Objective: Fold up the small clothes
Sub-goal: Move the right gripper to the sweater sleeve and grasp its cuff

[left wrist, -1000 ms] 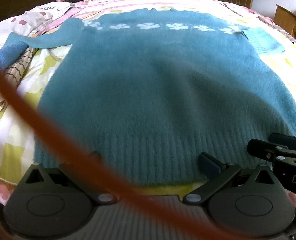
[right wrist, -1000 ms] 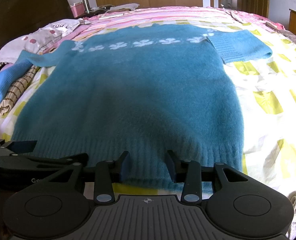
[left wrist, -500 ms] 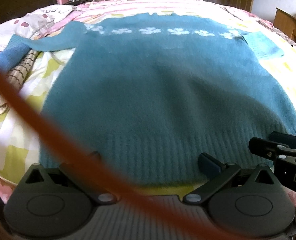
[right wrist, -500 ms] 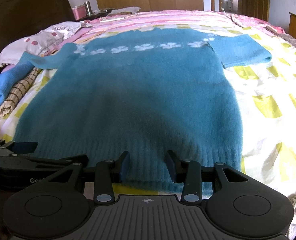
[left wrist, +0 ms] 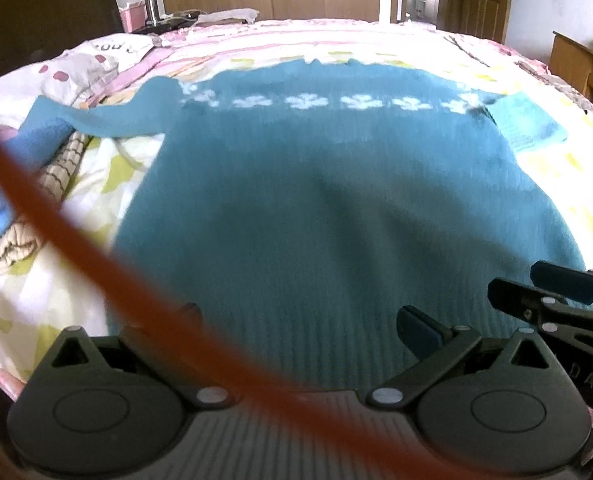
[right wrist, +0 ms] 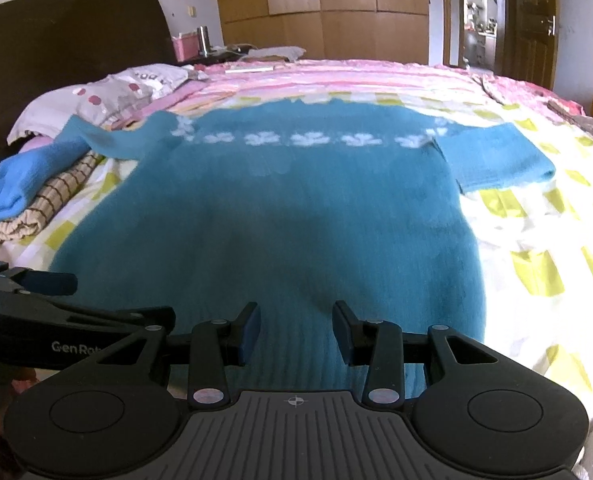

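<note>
A teal knitted sweater (left wrist: 336, 200) with a row of white flowers across the chest lies flat on the bed, hem toward me. Its left sleeve (right wrist: 108, 140) stretches out; the right sleeve (right wrist: 492, 156) is folded short. My left gripper (left wrist: 302, 320) hangs open and wide over the ribbed hem (left wrist: 296, 344), and its left finger is partly hidden by an orange cable. My right gripper (right wrist: 296, 320) stands open about halfway over the hem (right wrist: 296, 344) further right, its pads (right wrist: 248, 328) not pressing the knit. Each gripper shows in the other's view: right gripper (left wrist: 524, 286), left gripper (right wrist: 116, 298).
An orange cable (left wrist: 76, 248) crosses the left wrist view. A blue cloth (right wrist: 20, 176) and a checked cloth (right wrist: 36, 216) are stacked at the left, by a pillow (right wrist: 108, 92) and dark headboard (right wrist: 56, 32). The yellow-checked bedspread (right wrist: 536, 272) lies open on the right.
Both views have tipped upward and now show more of the room. The left gripper has risen a little above the hem. The sweater has not moved and the jaws keep their spacing.
</note>
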Available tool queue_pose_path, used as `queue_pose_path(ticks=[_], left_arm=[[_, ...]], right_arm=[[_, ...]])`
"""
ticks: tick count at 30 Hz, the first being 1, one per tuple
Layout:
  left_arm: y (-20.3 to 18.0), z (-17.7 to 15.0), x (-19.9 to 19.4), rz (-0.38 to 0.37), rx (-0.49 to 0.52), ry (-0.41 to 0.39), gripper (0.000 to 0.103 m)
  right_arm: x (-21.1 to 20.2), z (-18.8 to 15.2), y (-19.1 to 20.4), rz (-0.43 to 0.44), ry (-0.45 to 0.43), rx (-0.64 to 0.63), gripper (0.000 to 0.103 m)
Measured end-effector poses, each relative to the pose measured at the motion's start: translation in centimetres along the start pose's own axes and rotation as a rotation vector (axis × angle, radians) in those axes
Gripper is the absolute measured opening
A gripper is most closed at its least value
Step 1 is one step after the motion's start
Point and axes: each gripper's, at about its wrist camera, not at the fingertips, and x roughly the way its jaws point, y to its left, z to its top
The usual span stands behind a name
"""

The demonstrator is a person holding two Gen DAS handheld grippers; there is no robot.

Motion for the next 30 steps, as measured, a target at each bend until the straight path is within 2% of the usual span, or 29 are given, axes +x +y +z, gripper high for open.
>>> queue_pose_path(ticks=[7,19,30], left_arm=[[-0.3,1.5,0.0,0.009,0.014,-0.017,0.103],[-2.4,3.8,0.8,-0.021,0.065,-0.039,0.103],[-6.0,6.8,2.9,-0.093,0.115,-0.068,0.103]], right_arm=[[0.1,0.9,-0.5,0.017,-0.023,0.018,0.039],[0.6,2.5,-2.9,0.001,-0.067,0.038,0.036],[1.9,4.4,-7.2,-0.1,-0.102,0.017,0.034]])
